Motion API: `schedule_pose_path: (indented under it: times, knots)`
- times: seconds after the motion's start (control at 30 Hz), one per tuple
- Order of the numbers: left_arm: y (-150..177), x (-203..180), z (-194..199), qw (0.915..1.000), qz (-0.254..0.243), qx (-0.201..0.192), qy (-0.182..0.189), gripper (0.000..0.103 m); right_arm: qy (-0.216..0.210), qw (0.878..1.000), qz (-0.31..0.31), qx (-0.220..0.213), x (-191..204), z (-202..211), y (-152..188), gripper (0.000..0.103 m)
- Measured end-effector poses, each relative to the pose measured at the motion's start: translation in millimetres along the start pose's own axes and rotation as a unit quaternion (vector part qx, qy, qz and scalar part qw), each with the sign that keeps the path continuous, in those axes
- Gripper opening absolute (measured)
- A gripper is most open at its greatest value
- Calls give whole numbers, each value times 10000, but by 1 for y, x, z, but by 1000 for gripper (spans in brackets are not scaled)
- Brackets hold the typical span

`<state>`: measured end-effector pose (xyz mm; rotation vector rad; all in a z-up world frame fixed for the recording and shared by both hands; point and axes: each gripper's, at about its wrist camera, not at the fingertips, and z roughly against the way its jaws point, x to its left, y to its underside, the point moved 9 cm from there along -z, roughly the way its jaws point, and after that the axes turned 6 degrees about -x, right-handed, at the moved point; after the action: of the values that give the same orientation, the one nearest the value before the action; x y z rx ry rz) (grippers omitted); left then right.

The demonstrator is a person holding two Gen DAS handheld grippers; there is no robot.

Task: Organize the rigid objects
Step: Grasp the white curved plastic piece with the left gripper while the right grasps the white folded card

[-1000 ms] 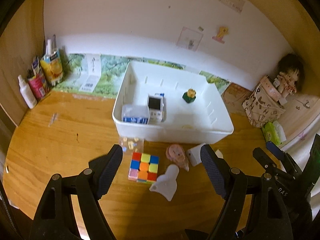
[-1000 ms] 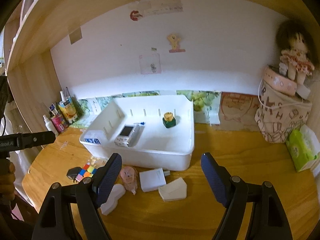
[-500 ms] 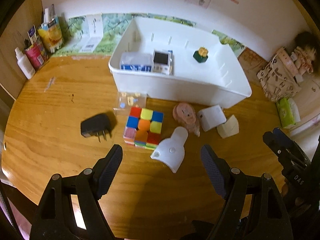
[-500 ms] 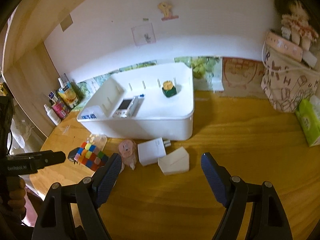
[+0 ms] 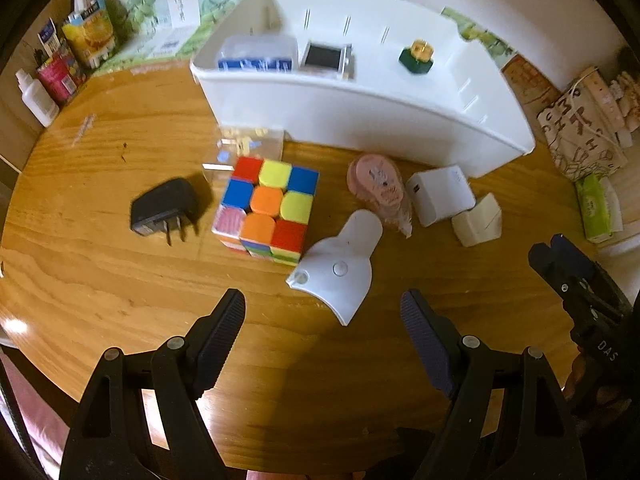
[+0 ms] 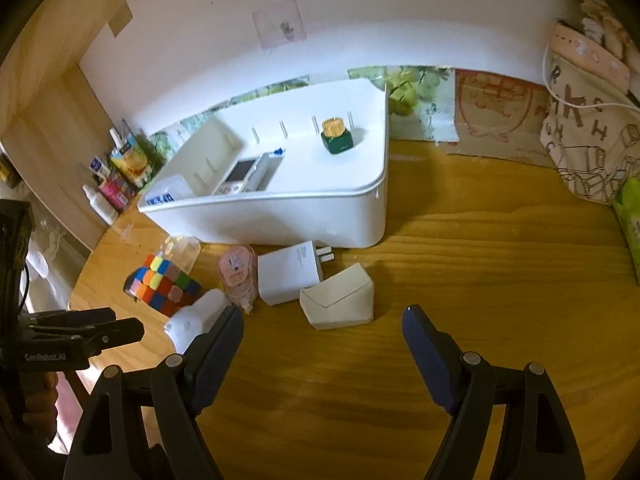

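Left tongs [image 5: 322, 308] are hanging spread w/ nothing between the jaws, pointing steeply down at the table [image 5: 100, 280]. Right tongs [image 6: 322, 322] are likewise spread and empty, aiming at the clutter in front of the white bin [image 6: 280, 216].

Loose things are lying on the table just in front of the bin:
- White scoop-shaped piece [image 5: 338, 264], nearest the left tongs: prob. light hard plastic, smooth, so slippery; best pinching across the narrow neck.
- Puzzle cube [image 5: 266, 210]: stiff, flat sides, easy; gripping two opposite faces squarely so layers aren't twisting.
- Black plug [image 5: 162, 210]: taking the body, not the prongs.
- White charger [image 6: 290, 278] & cream box [image 6: 338, 302], touching: light, rigid, flat-sided.
- Pink round thing [image 6: 236, 274]: blurry, can't say what it is.

Bin is already holding a green jar [image 6: 337, 136], a small screen gadget [image 6: 242, 176] and a blue-white box [image 5: 256, 54].
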<state>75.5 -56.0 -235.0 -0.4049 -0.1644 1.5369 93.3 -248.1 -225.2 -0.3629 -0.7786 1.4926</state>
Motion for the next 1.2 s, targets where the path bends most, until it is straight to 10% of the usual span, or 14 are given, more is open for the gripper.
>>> schedule_pose_path:
  times: [1.2]
  knots:
    - [-7, -14, -79, 9891, 618, 1227, -522, 83, -227, 9844, 1610, 669, 5, -76, 24, 82]
